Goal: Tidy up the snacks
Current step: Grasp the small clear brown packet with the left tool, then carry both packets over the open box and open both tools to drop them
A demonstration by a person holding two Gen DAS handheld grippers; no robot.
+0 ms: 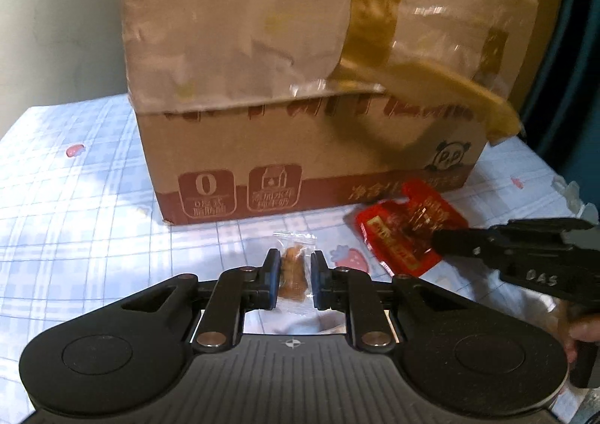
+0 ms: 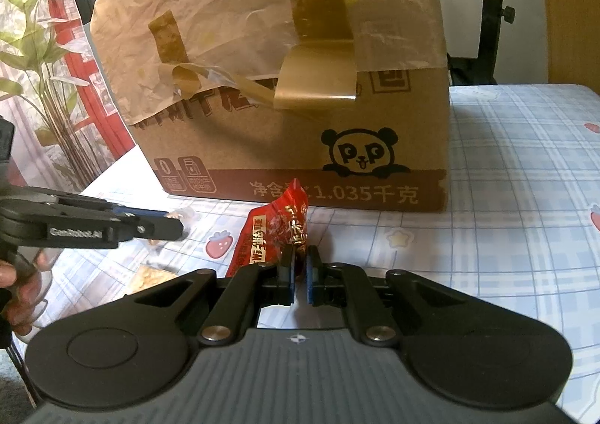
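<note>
A cardboard box (image 1: 300,161) with loose brown tape and a panda logo stands on the checked tablecloth; it also shows in the right wrist view (image 2: 300,124). My left gripper (image 1: 294,266) has its jaws close around a small clear-wrapped brown snack (image 1: 293,274) that lies on the cloth. My right gripper (image 2: 299,266) is shut on the edge of a red snack packet (image 2: 273,232) in front of the box. That packet also shows in the left wrist view (image 1: 405,229), with the right gripper (image 1: 442,244) on it. The left gripper also shows in the right wrist view (image 2: 176,225).
A checked tablecloth (image 2: 525,199) with strawberry prints covers the table. A pale cracker-like snack (image 2: 150,279) lies at lower left in the right wrist view. A plant (image 2: 41,67) and a red frame stand left of the box. A stand (image 2: 491,11) is behind on the right.
</note>
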